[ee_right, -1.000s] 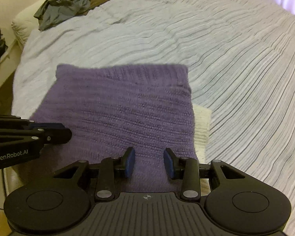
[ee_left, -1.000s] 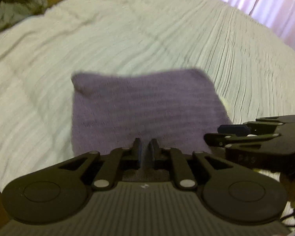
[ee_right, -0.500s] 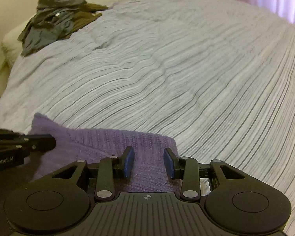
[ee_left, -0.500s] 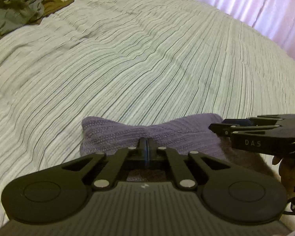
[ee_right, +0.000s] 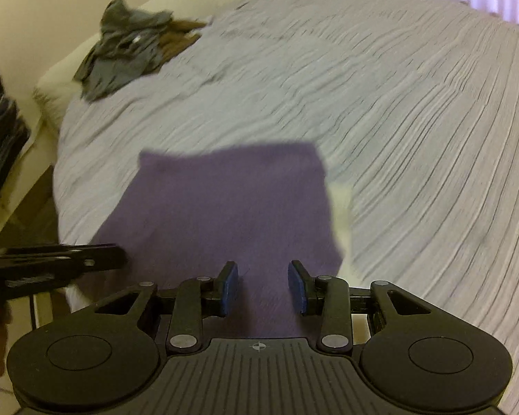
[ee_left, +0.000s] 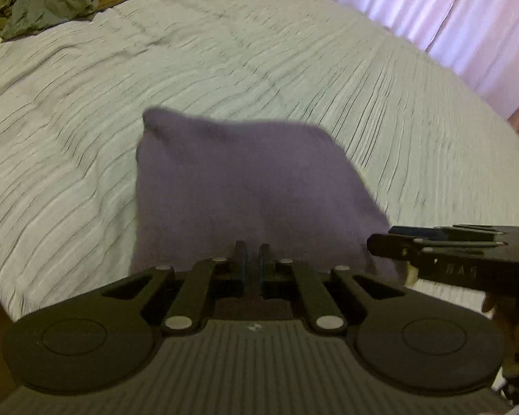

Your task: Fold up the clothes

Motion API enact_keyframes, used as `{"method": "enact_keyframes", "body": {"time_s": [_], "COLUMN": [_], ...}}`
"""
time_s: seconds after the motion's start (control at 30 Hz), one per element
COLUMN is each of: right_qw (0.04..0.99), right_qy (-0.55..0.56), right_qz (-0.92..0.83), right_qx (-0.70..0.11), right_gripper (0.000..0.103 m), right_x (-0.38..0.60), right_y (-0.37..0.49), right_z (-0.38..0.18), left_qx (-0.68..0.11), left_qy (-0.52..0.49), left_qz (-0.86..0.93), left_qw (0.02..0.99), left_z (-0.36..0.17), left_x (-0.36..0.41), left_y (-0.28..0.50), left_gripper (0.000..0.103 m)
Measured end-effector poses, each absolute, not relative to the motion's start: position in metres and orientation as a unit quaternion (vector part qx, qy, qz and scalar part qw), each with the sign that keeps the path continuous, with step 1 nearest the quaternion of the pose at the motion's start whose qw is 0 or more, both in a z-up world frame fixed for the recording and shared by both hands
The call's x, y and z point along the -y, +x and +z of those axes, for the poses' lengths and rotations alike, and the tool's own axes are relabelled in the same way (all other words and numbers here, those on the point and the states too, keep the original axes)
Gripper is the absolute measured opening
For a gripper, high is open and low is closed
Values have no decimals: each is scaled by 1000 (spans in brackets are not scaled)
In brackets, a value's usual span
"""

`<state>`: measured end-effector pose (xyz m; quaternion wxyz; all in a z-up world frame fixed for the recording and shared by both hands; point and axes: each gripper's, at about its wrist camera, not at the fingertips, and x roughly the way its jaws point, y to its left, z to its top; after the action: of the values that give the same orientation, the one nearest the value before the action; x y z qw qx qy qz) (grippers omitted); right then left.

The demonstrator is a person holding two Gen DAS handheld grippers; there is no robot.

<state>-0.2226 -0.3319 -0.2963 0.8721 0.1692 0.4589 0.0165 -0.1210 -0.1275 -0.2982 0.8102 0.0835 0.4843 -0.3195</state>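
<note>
Lying folded on the grey striped bedspread (ee_left: 294, 69), the purple knitted sweater (ee_left: 245, 190) risks unfolding if either tool drags its near edge. Left gripper (ee_left: 252, 259) fingers stand narrowly apart, holding nothing visible; right gripper (ee_right: 263, 287) fingers stand wide. Sweater extends toward twelve o'clock from both fingertips.

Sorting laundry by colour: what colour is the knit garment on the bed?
Purple: the knit garment, best seen in the right wrist view.
</note>
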Motion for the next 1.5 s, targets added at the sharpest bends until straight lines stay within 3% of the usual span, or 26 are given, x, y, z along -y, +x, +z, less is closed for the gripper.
{"method": "enact_keyframes", "body": {"time_s": [0.33, 0.5, 0.57, 0.63, 0.7, 0.73, 0.77, 0.83, 1.23, 1.5], "right_qw": [847, 834, 826, 818, 812, 807, 801, 795, 817, 827], "right_qy": [131, 143, 150, 145, 140, 139, 139, 137, 129, 124], "right_qz": [0, 10, 13, 19, 19, 19, 20, 23, -3, 6], "right_qx": [-516, -533, -543, -556, -566, -574, -582, -591, -562, -549], "right_gripper": [37, 38, 38, 38, 38, 42, 56, 75, 76, 76], "right_x": [311, 318, 321, 319, 310, 306, 303, 296, 274, 265], "right_y": [-216, -217, -229, -246, -256, -261, -268, -280, -312, -322], "right_z": [-336, -321, -305, -290, -280, -276, -271, -261, -192, -171], "left_qx": [-487, -500, -511, -523, -543, -548, -553, -558, -524, -505], "left_qy": [111, 136, 138, 137, 138, 141, 144, 149, 172, 168], "left_qz": [-286, -272, -259, -248, -239, -233, -227, -220, -216, -226], "left_qw": [818, 811, 808, 804, 793, 790, 788, 786, 806, 816], "left_z": [-333, -302, -284, -268, -254, -248, -242, -229, -160, -133], "left_x": [144, 147, 139, 129, 120, 116, 112, 104, 90, 87], "left_y": [-124, -132, -139, -147, -155, -160, -165, -174, -213, -225], "left_gripper": [3, 3, 8, 19, 22, 26, 27, 31, 42, 43]}}
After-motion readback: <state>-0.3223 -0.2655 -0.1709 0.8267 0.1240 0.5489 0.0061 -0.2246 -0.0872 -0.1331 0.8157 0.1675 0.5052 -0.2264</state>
